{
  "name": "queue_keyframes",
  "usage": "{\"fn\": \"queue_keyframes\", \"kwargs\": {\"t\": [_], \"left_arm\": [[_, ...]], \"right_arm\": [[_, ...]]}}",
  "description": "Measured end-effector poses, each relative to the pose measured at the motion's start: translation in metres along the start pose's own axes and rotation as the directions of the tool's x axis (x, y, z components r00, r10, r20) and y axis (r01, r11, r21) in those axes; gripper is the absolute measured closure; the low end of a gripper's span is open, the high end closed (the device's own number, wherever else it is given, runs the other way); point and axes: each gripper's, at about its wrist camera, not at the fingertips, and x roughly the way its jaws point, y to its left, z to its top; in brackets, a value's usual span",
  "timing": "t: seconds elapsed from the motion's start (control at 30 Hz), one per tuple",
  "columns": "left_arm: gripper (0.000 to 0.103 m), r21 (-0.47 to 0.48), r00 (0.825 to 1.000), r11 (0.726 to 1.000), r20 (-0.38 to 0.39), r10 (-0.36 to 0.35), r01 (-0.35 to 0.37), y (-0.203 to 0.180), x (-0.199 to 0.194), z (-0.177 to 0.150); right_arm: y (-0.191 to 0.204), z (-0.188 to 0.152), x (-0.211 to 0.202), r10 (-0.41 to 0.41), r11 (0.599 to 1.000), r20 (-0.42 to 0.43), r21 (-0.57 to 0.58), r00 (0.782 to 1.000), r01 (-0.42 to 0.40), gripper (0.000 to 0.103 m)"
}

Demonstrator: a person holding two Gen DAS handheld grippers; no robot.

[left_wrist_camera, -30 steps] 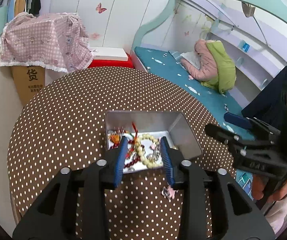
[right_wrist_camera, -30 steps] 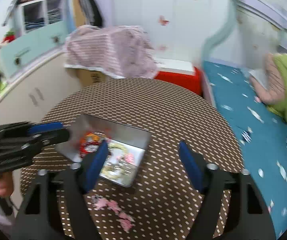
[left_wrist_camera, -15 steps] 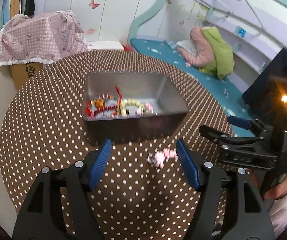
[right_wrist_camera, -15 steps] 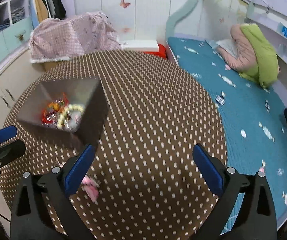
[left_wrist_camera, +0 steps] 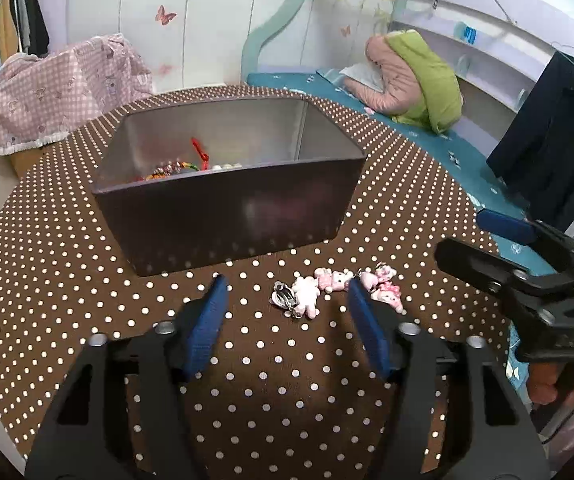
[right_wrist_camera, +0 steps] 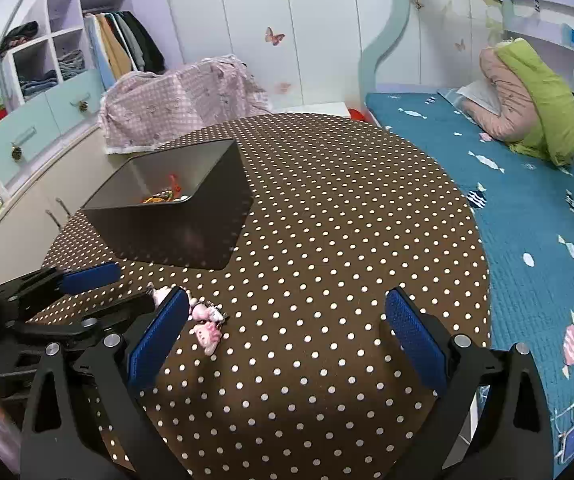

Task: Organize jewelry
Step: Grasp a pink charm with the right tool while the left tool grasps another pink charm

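A dark metal box (left_wrist_camera: 227, 184) holding beads and red cord jewelry (left_wrist_camera: 191, 164) stands on the round brown polka-dot table (left_wrist_camera: 87, 280). A string of pink charms (left_wrist_camera: 327, 286) lies on the cloth just in front of the box. My left gripper (left_wrist_camera: 285, 300) is open and low over the table, its blue pads either side of the charms. My right gripper (right_wrist_camera: 287, 312) is open and empty to the right of the charms (right_wrist_camera: 205, 322); it also shows in the left wrist view (left_wrist_camera: 499, 240). The box (right_wrist_camera: 175, 208) stands at its left.
A teal bed (right_wrist_camera: 527, 208) with a pink and green jacket (right_wrist_camera: 527, 100) runs along the right. A pink checked cloth covers a carton (right_wrist_camera: 183, 96) behind the table. Drawers and shelves (right_wrist_camera: 47, 92) stand at the left. The table edge (right_wrist_camera: 479, 280) is close on the right.
The left gripper pulled back from over the box, opened wide and dropped toward the table, now bracketing the pink charms. The right gripper swung around to the charms' right side.
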Motion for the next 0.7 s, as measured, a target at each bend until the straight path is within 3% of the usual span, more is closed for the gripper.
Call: {"fn": "queue_keyframes", "kwargs": {"t": [0.17, 0.4, 0.57, 0.7], "left_arm": [[0.079, -0.009, 1.0, 1.0, -0.021, 0.002, -0.003, 0.004, 0.007, -0.001], [0.079, -0.031, 1.0, 0.999, -0.014, -0.01, 0.009, 0.009, 0.005, -0.004], [0.079, -0.066, 0.999, 0.997, 0.002, -0.04, 0.04, 0.016, -0.005, -0.008], [0.079, -0.079, 0.998, 0.995, 0.026, -0.061, 0.063, 0.02, -0.015, -0.011]], "right_arm": [[0.003, -0.005, -0.001, 0.024, 1.0, 0.017, -0.016, 1.0, -0.023, 0.008], [0.024, -0.015, -0.006, 0.062, 0.991, 0.07, -0.119, 0.996, -0.054, 0.009], [0.038, -0.022, 0.002, 0.073, 0.984, 0.04, -0.168, 0.997, -0.066, 0.036], [0.047, -0.025, 0.008, 0.061, 0.979, 0.051, -0.197, 0.997, -0.05, 0.049]]}}
